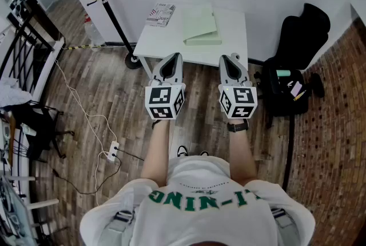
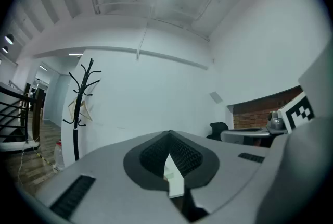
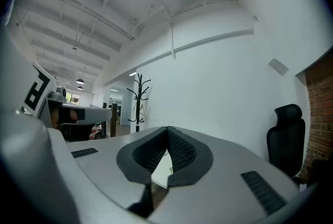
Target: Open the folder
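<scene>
Our left gripper [image 1: 172, 59] and right gripper [image 1: 231, 59] hover with jaws together, empty, at the table [image 1: 157, 42] near edge; the green folder [image 1: 200, 24] lies farther in, so we should pinch only its top cover.

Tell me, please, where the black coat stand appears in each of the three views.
Head view: the coat stand is at the upper left, slanting down from the top edge.
Left gripper view: it stands at the left, upright.
Right gripper view: it is just left of centre, small and far off.
Shared landmark: the black office chair, on the right in every view.
</scene>
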Demonstrator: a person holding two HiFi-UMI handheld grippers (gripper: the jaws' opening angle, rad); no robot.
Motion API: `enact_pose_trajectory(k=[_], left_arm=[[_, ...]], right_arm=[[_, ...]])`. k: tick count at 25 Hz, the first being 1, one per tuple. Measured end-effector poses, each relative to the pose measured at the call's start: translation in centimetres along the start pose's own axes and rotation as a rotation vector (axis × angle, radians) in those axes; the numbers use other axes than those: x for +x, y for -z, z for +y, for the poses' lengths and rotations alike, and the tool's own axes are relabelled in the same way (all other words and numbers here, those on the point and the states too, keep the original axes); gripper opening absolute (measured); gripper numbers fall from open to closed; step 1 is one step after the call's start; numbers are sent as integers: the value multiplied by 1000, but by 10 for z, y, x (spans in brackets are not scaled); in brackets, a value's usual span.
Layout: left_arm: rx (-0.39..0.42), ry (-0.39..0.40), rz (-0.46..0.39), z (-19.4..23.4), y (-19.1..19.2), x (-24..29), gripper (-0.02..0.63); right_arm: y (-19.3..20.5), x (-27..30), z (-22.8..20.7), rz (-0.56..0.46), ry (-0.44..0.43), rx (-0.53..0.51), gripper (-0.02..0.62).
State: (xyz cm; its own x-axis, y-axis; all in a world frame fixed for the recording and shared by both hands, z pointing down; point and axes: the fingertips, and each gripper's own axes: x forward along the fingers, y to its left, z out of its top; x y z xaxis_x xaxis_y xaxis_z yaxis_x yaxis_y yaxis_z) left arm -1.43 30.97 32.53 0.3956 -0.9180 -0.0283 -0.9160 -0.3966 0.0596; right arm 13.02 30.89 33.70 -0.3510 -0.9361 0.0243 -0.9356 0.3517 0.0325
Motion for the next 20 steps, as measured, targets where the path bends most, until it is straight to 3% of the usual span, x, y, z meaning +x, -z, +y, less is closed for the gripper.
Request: enact_pose_trajectory(k=[4, 10, 20], left_arm=[[11, 1, 12, 23, 6, 2, 14], [12, 14, 20, 49, 15, 8, 14], [-20, 44, 63, 77, 47, 18, 12]], right_arm=[[2, 15, 17, -15, -34, 58, 15], [8, 39, 30, -31, -19, 82, 16], [47, 70, 51, 44, -7, 102, 17]])
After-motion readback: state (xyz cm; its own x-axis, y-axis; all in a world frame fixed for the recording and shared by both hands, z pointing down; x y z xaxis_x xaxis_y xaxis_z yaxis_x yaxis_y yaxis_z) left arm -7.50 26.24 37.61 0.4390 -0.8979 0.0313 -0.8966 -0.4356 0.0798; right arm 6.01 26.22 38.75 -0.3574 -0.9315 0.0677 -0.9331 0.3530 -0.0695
